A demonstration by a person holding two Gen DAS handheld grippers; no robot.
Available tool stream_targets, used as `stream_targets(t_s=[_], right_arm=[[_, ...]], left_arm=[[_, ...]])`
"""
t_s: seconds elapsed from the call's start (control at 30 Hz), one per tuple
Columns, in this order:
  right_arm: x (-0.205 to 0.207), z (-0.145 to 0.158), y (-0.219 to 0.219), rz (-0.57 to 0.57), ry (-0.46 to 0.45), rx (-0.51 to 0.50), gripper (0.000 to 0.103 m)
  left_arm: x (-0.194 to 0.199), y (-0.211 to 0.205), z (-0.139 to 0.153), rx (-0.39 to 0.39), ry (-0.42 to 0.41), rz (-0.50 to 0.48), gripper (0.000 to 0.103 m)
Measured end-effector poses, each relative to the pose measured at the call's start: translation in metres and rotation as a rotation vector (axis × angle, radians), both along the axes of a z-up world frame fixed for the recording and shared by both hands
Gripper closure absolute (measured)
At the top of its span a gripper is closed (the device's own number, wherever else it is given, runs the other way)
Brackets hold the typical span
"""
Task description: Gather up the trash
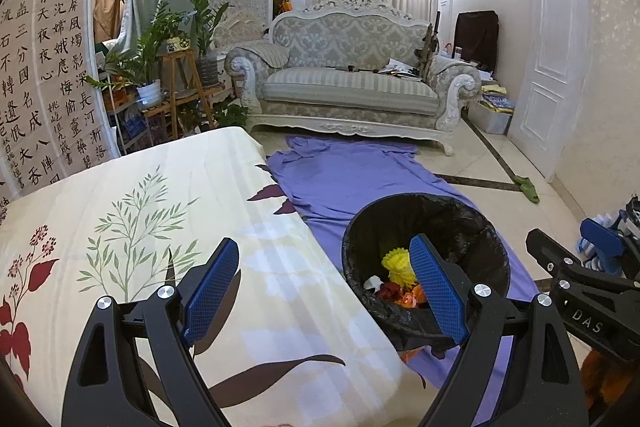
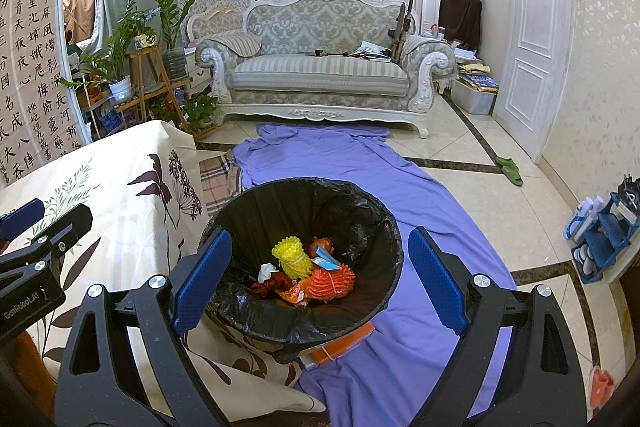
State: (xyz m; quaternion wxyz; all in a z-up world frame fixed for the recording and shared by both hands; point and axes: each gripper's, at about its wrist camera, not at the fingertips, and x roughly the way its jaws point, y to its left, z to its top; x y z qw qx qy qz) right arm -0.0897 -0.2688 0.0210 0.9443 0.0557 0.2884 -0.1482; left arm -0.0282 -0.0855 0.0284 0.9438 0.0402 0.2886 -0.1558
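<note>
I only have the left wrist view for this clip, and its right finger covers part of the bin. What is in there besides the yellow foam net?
Observer: In the right wrist view an orange foam net lies in the bin beside the yellow one.
Reviewer: Is the right gripper carrying anything?
Observer: No. The right gripper is open above the bin with nothing between its fingers.
Reviewer: Anything under the bin?
Observer: An orange flat packet sticks out from beneath it on the purple sheet.
</note>
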Motion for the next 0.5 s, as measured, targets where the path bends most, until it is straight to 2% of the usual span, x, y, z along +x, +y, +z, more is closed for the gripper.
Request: stream_targets(t_s=[0.13,0.5], right_arm=[[0.000,0.000,0.000,0.000,0.001,0.000,0.015],[0.012,-0.003,0.015,0.048,0.020,0.008,0.015]], left_arm=[[0.000,0.000,-0.001,0.010,-0.011,-0.003,0.018],[0.018,0.030,-0.008,0.020,0.043,0.072,0.018]])
